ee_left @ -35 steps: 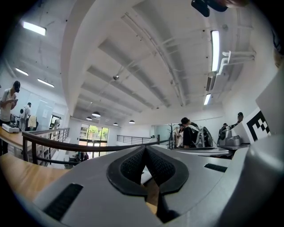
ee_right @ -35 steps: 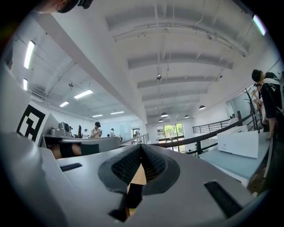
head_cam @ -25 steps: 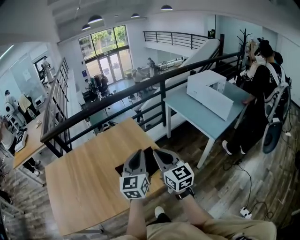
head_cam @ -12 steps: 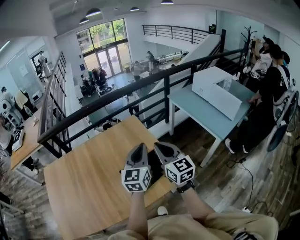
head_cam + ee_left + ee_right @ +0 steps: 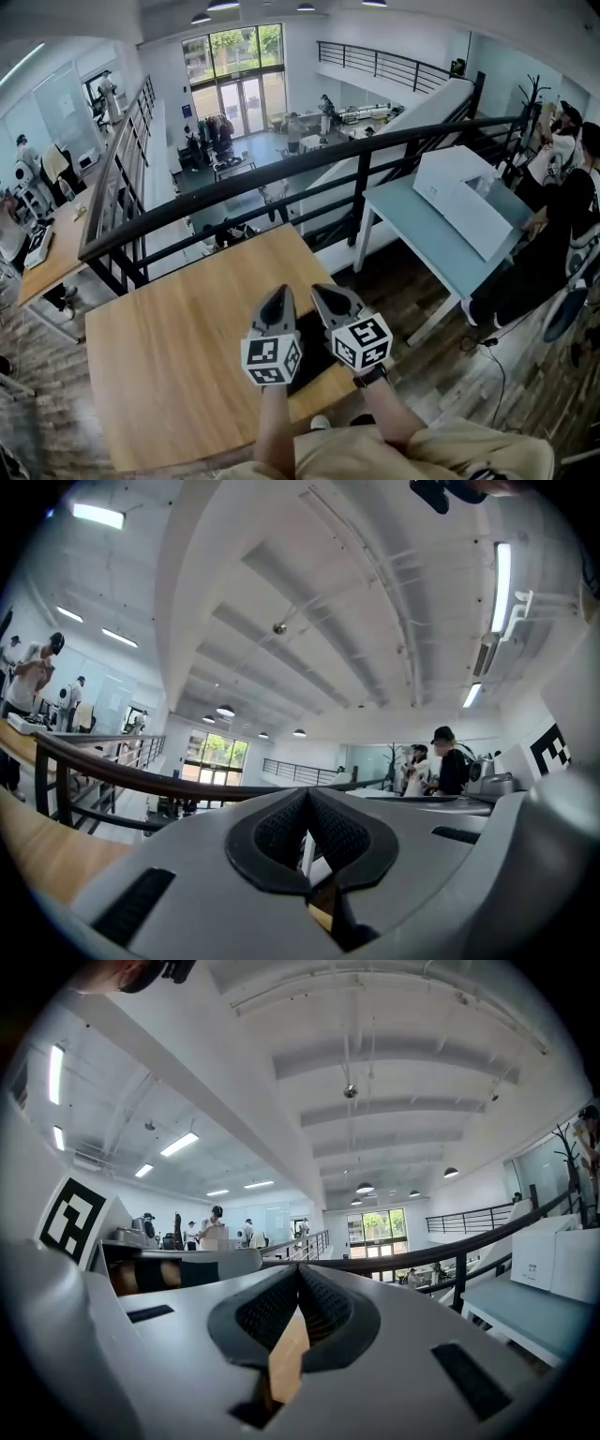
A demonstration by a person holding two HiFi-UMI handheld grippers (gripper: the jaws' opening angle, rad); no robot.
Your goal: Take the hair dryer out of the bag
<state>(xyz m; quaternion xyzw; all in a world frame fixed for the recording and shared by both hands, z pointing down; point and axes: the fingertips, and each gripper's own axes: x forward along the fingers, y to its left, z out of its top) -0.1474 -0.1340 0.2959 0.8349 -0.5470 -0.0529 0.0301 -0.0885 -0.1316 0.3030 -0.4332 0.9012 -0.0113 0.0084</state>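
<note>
Left gripper: the grey two-jaw left gripper (image 5: 278,296) hangs over the near right part of the table and points level toward the far railing. In the left gripper view (image 5: 307,810) we see its black ribbed pads (image 5: 279,832) pressed together with nothing between them.
Right gripper: the grey two-jaw right gripper (image 5: 327,296) sits just beside the left one, on its right, pointing the same way. In the right gripper view (image 5: 298,1290) its jaws are also closed and empty, and only a sliver of table wood shows behind its black pads (image 5: 267,1312).
Bag: a black flat bag (image 5: 315,354) lies on the table under the two grippers, close to the near right edge. We see only a dark strip of it between them.
Hair dryer: it shows in none of our views, so we cannot tell where it lies.
Table: a light wooden rectangular table (image 5: 169,347) carries the bag.
Arms: the person's bare forearms (image 5: 274,427) reach in from the near edge, above beige trousers (image 5: 441,455).
Railing: a black metal railing (image 5: 281,173) runs just beyond the table's far edge, with a lower hall behind it.
Right side: a pale blue table (image 5: 422,244) stands well apart to the right. A white open box (image 5: 459,187) rests on it, and people in dark clothes (image 5: 572,216) stand beside it.
</note>
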